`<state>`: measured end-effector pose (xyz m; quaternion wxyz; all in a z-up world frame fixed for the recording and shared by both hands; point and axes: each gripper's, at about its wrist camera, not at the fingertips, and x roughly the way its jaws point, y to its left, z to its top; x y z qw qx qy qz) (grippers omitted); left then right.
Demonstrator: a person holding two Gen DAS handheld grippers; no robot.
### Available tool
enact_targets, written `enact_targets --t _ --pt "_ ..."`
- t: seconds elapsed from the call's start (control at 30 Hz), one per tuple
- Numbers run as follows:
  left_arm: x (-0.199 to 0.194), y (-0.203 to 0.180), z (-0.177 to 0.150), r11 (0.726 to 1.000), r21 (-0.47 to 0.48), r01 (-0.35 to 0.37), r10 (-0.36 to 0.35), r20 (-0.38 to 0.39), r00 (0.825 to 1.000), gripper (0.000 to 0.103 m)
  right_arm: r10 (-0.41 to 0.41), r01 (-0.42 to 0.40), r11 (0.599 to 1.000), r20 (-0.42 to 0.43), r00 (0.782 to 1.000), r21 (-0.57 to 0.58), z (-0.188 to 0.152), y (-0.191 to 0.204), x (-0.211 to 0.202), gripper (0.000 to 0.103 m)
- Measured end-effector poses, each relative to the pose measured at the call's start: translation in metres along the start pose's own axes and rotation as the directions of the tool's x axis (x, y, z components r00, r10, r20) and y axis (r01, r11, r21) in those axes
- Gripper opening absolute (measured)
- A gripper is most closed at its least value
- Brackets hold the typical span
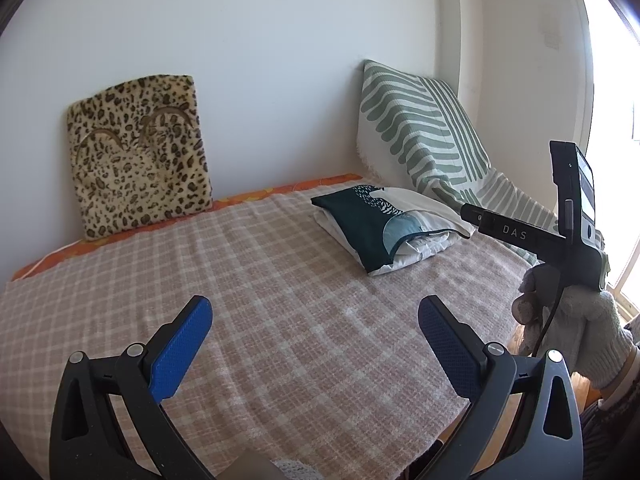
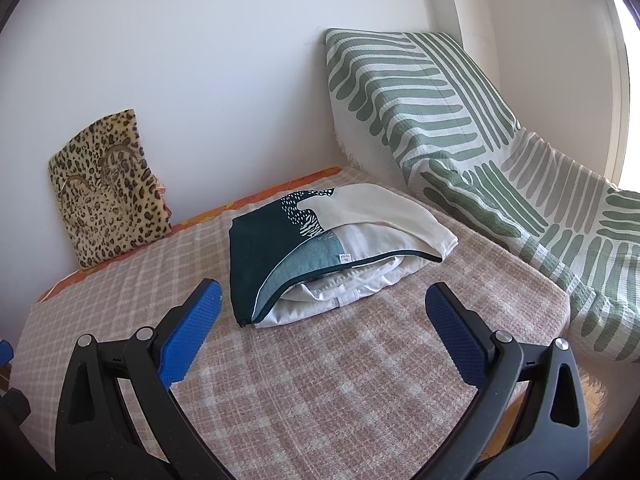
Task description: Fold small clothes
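A folded cloth item, dark teal and cream with white fabric tucked inside (image 1: 386, 226), lies on the pink checked blanket (image 1: 260, 280) toward the back right; it shows closer in the right wrist view (image 2: 332, 252). My left gripper (image 1: 316, 344) is open and empty, above the blanket well in front of the cloth. My right gripper (image 2: 324, 336) is open and empty, just in front of the cloth's near edge. The right gripper's body and the gloved hand (image 1: 576, 312) show at the right of the left wrist view.
A leopard-print cushion (image 1: 140, 156) leans on the wall at the back left. A green striped throw over a cushion (image 2: 460, 128) rises at the back right. An orange sheet edge (image 1: 248, 196) runs along the wall. A bright window (image 1: 612, 120) is at far right.
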<state>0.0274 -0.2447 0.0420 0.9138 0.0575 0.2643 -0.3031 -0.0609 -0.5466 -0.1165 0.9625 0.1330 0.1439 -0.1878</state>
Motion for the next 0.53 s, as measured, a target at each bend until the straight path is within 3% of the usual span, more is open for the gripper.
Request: enact_targets --t 0.53 --pt "-0.0037 0.0039 0.0004 1.0 -0.007 -0.019 0.019 0.01 1.0 0.103 0.015 -0.015 1.0 -0.005 1.0 0.016 0.0022 0.0008 0.0016 0.103"
